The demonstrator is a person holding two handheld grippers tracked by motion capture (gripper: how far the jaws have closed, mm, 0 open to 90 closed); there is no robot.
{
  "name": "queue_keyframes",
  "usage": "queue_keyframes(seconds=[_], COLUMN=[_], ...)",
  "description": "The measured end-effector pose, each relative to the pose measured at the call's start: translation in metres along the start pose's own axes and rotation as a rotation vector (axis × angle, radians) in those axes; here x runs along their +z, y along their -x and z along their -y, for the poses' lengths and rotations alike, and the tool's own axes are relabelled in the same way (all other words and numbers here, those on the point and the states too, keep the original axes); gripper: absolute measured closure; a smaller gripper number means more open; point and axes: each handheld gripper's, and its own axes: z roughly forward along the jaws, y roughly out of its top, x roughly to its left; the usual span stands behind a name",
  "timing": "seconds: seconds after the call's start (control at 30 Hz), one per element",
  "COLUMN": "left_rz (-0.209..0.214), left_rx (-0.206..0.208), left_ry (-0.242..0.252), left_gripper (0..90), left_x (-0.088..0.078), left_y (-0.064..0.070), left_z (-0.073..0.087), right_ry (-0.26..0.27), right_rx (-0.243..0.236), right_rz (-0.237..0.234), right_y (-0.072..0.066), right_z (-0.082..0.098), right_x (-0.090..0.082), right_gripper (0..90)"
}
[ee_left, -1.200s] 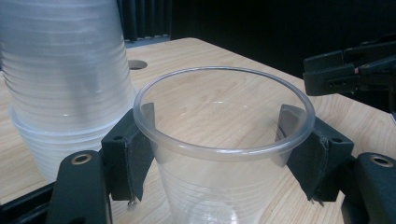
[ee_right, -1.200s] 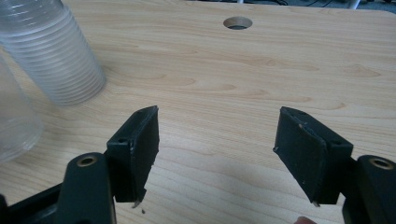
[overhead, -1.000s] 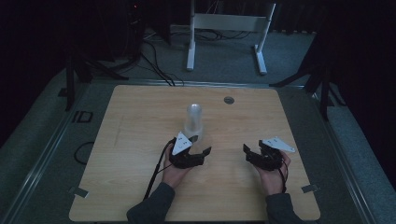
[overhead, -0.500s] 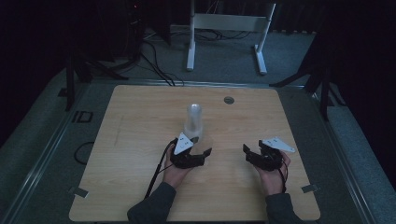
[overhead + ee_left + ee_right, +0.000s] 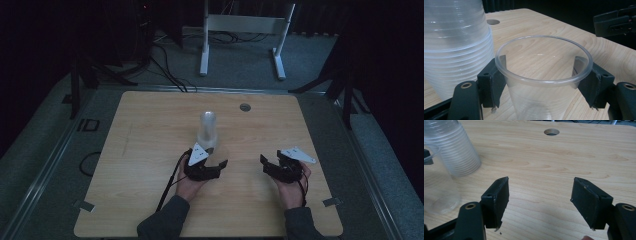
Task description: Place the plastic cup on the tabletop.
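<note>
A single clear plastic cup (image 5: 541, 100) stands upright on the wooden table (image 5: 150, 165), right beside a stack of clear cups (image 5: 207, 125) that lies to the left in the left gripper view (image 5: 456, 50). My left gripper (image 5: 540, 72) has a pad against each side of the single cup just under its rim; its jaws have just been opening with the cup between them. In the high view the left gripper (image 5: 214, 156) sits at the foot of the stack. My right gripper (image 5: 270, 156) rests to the right, open with nothing in it (image 5: 540, 200), facing the cup (image 5: 436, 187) and the stack (image 5: 459, 152).
A round cable hole (image 5: 244, 107) lies in the table near its far edge. A white metal stand (image 5: 240, 30) is on the floor beyond the table, with dark tripod legs at both sides. Bare wood stretches left of the stack and between the two grippers.
The left hand and its gripper have drawn slightly toward the near edge, away from the stack. The right hand has not moved.
</note>
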Motion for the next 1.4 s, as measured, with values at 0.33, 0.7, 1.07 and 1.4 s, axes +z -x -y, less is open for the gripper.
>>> queue_keyframes(seconds=[0.33,0.7,1.07,1.4], left_rz=[0.001,0.014,0.033,0.049], left_rx=[-0.009,-0.01,-0.031,-0.049], left_ry=[-0.026,-0.074,-0.092,-0.103], left_gripper=[25.7,16.3,14.1,13.5], left_x=[-0.0002,0.0008,-0.0023,-0.0083], left_y=[0.0015,0.0036,0.0046,0.0025], left_z=[0.0005,0.0017,0.0044,0.0096], right_ry=[-0.001,-0.001,-0.004,-0.006], right_rx=[0.001,-0.002,-0.002,0.003], right_rz=[0.0,0.0,0.0,0.001], right_y=[-0.0001,-0.0001,-0.0001,0.0008], right_z=[0.0002,0.0004,0.0009,0.0017], right_x=[0.0001,0.0004,0.0007,0.0007], right_gripper=[30.2,30.1,30.0,29.9])
